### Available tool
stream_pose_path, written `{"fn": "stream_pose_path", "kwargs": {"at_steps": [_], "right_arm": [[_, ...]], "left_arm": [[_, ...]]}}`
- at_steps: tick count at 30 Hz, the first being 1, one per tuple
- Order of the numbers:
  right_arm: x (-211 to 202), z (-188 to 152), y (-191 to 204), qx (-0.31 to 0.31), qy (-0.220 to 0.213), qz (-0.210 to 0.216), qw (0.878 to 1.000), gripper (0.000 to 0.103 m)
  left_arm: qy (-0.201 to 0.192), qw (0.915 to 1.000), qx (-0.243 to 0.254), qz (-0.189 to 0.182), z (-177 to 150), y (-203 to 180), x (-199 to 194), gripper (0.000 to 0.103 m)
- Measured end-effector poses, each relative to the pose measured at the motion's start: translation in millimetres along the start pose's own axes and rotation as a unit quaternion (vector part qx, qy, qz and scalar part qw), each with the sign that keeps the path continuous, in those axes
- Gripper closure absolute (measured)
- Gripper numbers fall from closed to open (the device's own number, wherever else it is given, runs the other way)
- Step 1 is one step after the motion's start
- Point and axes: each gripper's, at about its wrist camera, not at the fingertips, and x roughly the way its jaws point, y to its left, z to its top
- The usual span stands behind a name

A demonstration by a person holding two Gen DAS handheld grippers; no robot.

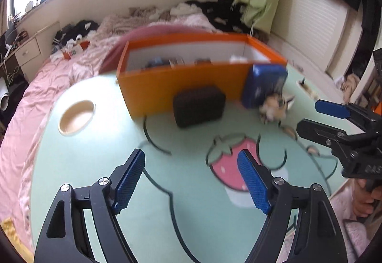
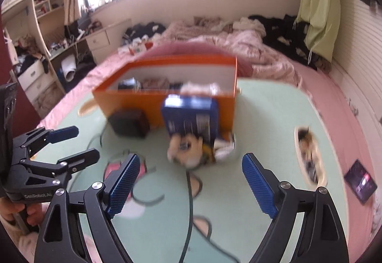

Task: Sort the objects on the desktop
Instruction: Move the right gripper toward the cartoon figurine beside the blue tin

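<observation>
Left gripper jaws wide apart, empty, right gripper likewise, above table

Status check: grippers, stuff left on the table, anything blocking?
Left gripper, right gripper open, empty. Black case, blue box outside orange box. Nothing blocking.

Smooth matt orange cardboard box, coarse black woven-cloth case, glossy blue packet, smooth mint-green surface, ribbed blue pads

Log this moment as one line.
left gripper: open, empty | right gripper: open, empty | orange box: on table | black case, blue box: outside, against it
</observation>
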Motion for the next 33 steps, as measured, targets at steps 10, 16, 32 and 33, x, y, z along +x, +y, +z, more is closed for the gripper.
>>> {"fn": "stream_pose_path", "kwargs": {"at_steps": [10, 16, 32, 33], "right_arm": [[8.8, -29.1, 6.0, -0.009, 0.005, -0.014, 1.0, 0.001], [10.5, -28.6, 5.3, -0.012, 0.003, -0.023, 1.0, 0.0], [7.0, -29.5, -9.8, 0.011, -0.025, 0.019, 0.999, 0.0], [4.6, -29.7, -14.3, 0.023, -0.032, 0.032, 0.999, 0.002]], "left_arm": [[0.032, 0.998, -0.041, 0.036, -16.3, 8.8, 18.4, 0.0], [0.031, 0.9981, -0.039, 0.035, -16.3, 10.8, 18.2, 0.0], [0.031, 0.9981, -0.039, 0.036, -14.5, 9.9, 18.5, 0.0], [0.031, 0.9981, -0.04, 0.035, -14.5, 10.1, 18.5, 0.0]]}}
